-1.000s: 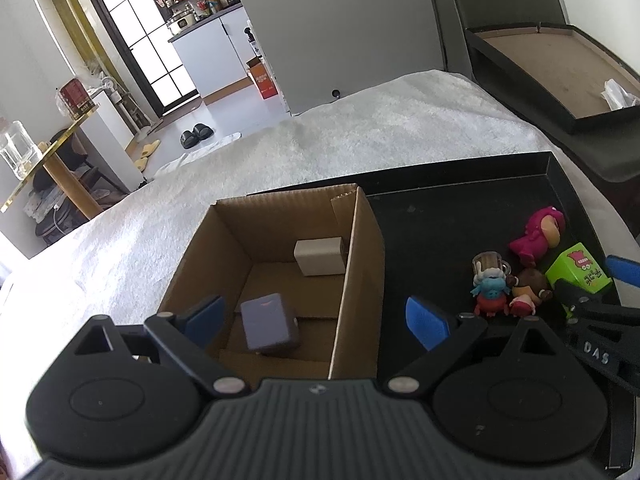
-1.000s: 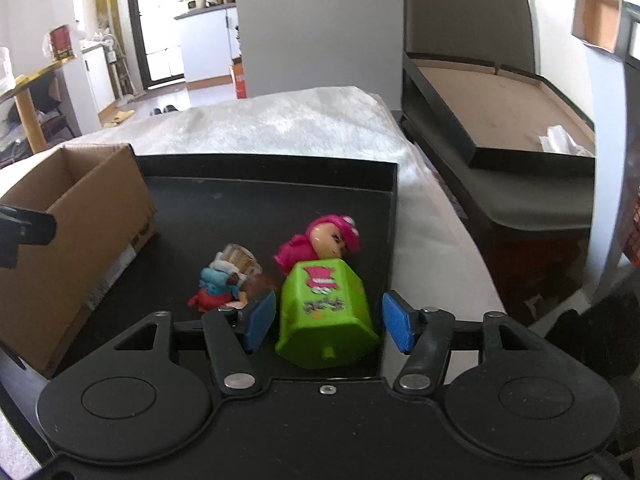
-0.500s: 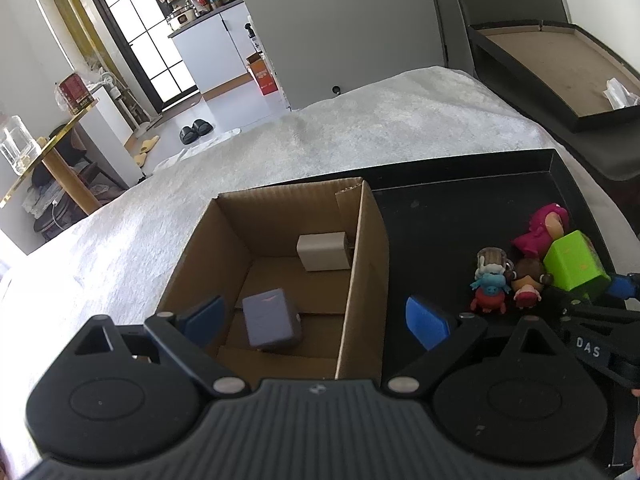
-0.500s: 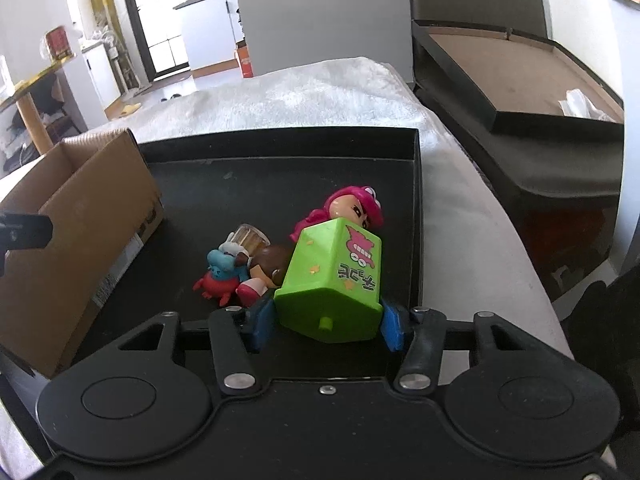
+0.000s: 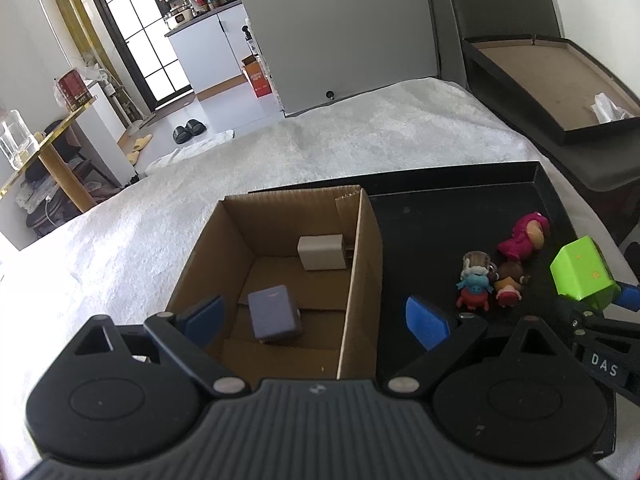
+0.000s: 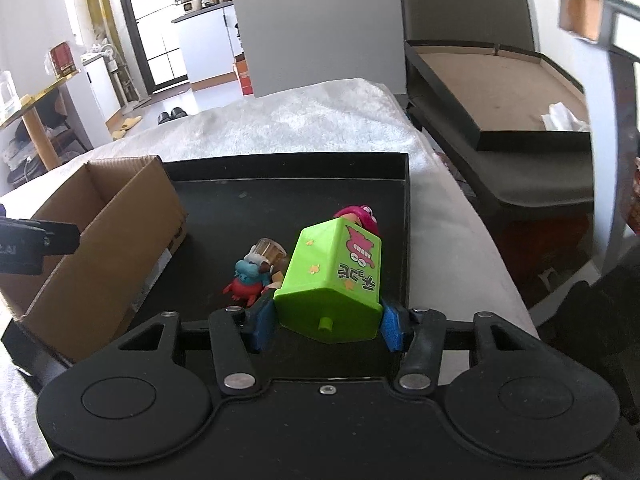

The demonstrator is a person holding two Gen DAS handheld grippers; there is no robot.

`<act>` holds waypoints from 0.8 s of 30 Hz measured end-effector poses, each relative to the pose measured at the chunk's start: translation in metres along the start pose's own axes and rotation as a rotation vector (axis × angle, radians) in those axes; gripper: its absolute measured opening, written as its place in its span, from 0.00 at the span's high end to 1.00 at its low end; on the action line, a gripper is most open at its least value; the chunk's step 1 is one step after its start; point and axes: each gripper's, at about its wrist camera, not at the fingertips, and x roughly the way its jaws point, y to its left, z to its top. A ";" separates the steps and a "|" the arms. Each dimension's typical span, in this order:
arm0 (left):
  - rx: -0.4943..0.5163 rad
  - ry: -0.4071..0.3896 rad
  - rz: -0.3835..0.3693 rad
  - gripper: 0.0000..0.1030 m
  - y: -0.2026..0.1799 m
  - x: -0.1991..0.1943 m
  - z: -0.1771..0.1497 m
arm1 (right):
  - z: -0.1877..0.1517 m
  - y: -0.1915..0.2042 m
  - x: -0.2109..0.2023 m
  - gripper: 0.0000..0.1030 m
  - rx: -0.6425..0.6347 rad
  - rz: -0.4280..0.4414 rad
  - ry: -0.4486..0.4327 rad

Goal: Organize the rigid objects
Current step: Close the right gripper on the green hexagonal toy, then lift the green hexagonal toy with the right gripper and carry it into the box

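1. Presently, the right gripper (image 6: 327, 326) is clamped on a green toy box (image 6: 334, 276); both blue pads press its lower sides.
2. The green box is tilted, its base with a small peg facing the camera, and a red cartoon print and yellow stars showing on its upper faces. From the left wrist view it (image 5: 582, 276) appears clear of the tray floor, at the tray's right side.
3. The left gripper (image 5: 316, 318) stands wide open with nothing between its pads. One pad sits over the carton's interior, the other over the tray, so the jaws straddle the carton's right wall.
4. The carton (image 5: 362, 280) is open-topped cardboard and stands at the tray's left end.
5. Inside the carton lie a white block (image 5: 321, 252) against the far right corner and a grey-purple block (image 5: 274, 314) nearer the camera, apart from each other.
6. The black tray (image 6: 288, 168) rests on a white fleecy cover (image 5: 340, 140).
7. On the tray floor three figures lie clustered: a blue-and-red figure (image 6: 247, 280), a brown-haired figure (image 5: 510, 282) touching it, and a pink figure (image 5: 522, 236) just behind.
8. In the right wrist view the green box hides most of the pink figure.
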 end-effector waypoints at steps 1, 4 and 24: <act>-0.004 0.001 -0.006 0.06 0.001 -0.002 -0.001 | 0.000 0.000 -0.003 0.50 0.006 -0.006 0.000; -0.017 0.005 -0.020 0.06 0.006 -0.005 -0.005 | 0.000 0.001 -0.014 0.50 0.030 -0.020 -0.002; -0.157 -0.036 -0.068 0.06 0.063 -0.027 -0.009 | 0.031 0.046 -0.058 0.50 0.003 -0.056 -0.059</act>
